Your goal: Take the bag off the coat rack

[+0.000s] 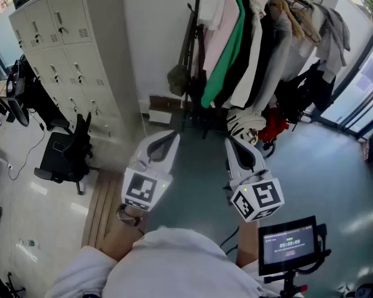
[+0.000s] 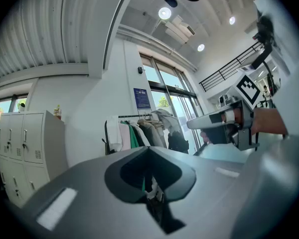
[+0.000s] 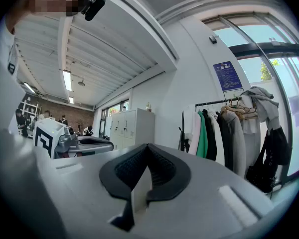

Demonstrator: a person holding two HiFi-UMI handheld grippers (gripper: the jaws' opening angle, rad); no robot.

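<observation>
Grippers: left gripper [image 1: 171, 136] and right gripper [image 1: 232, 143] are both pressed together and empty.
Bag [image 1: 177, 77]: hangs by its strap at the left end of the rack [image 1: 196, 42], well ahead.
Tip: step closer, spread the jaws, lift the strap upward.

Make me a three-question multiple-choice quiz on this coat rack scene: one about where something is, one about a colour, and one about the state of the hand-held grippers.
1. In the head view, where do the lockers stand relative to the coat rack?
A to its right; B to its left; C behind the person.
2. The brightest garment on the rack is:
A orange; B purple; C green.
3. The left hand-held gripper and right hand-held gripper are:
A both shut, holding nothing; B both wide open; C each clamped on a bag.

Answers: 1 B, the lockers fill the upper left and the rack the upper right. 2 C, it hangs plainly green among paler and dark clothes. 3 A, each gripper view shows the jaws together with nothing between them.
</observation>
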